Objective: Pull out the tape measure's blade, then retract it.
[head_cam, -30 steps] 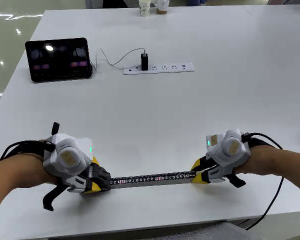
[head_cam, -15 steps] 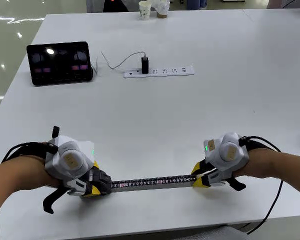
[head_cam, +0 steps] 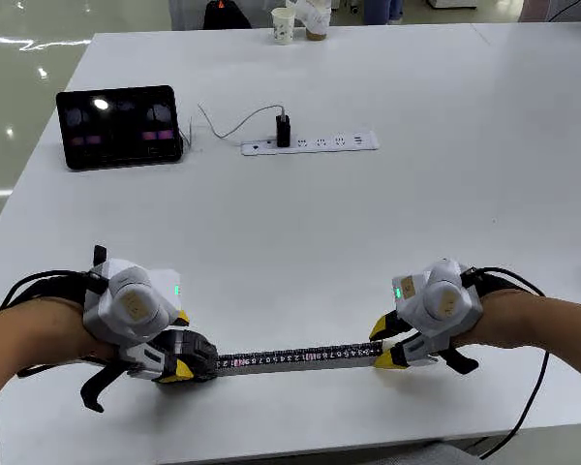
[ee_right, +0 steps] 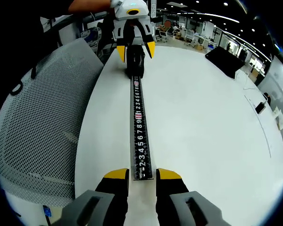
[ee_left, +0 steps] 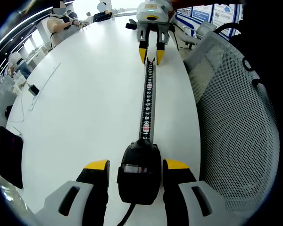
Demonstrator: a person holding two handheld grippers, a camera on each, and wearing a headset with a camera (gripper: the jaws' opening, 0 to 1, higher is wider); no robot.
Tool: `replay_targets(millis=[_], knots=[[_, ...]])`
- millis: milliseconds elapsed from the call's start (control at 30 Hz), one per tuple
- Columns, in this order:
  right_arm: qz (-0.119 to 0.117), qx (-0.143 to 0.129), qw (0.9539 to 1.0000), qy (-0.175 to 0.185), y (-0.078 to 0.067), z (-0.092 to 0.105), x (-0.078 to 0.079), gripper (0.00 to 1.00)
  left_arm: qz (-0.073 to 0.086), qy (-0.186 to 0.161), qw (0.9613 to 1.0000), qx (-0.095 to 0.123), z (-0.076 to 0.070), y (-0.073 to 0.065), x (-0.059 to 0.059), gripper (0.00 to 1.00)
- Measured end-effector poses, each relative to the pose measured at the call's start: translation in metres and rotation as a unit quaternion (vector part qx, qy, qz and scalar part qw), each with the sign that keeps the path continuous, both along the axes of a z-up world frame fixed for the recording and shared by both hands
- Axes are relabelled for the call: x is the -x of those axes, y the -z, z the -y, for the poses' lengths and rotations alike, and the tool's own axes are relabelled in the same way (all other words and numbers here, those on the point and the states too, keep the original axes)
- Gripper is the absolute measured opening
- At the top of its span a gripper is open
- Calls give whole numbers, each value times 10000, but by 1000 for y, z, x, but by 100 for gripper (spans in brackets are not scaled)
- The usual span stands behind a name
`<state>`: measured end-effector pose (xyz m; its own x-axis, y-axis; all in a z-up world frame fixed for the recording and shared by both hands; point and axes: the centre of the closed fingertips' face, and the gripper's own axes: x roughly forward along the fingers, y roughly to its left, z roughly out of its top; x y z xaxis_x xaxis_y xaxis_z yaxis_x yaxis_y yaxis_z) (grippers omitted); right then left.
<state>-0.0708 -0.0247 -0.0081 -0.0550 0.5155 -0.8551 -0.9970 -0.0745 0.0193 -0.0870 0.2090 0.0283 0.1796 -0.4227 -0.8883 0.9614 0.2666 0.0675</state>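
The black tape measure case (head_cam: 196, 356) lies near the white table's front edge, with my left gripper (head_cam: 182, 360) shut on it. In the left gripper view the case (ee_left: 140, 170) sits between the yellow-tipped fingers (ee_left: 97, 165). Its numbered blade (head_cam: 300, 356) lies pulled out flat along the table towards the right. My right gripper (head_cam: 382, 343) is shut on the blade's free end. In the right gripper view the blade (ee_right: 140, 136) ends between the yellow fingertips (ee_right: 117, 174), and the left gripper with the case (ee_right: 134, 54) is at the far end.
A dark tablet (head_cam: 121, 126) stands at the back left. A white power strip (head_cam: 310, 143) with a black plug and a cable lies mid-table. Paper cups (head_cam: 284, 24) stand at the far edge. A mesh chair (ee_left: 236, 108) is just beyond the front edge.
The head camera has shifted, so the whole picture sits a little lower. The blade stays out at about the same length. Both grippers keep their hold.
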Motion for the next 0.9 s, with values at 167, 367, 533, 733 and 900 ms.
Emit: replay_targets(millis=[167,367,533,733,900], knots=[[-2,23,9998,177,0,3,-3,27,-69,-125,9999,49,1,0,1,46],[-53,9,9992,407,3,8,-1,31,-119,-357,9991,198,1,1,2,51],[-153,-197,9961,851,-2,9,-6,31,-170,-560,9977,328,2,0,3,55],[-183,-319,9925,1169,-4,13,-10,33,-236,-783,9954,500,2,-2,4,60],[-170,-470,9895,1359,-10,11,-11,38,-228,-954,9933,604,2,-3,3,63]])
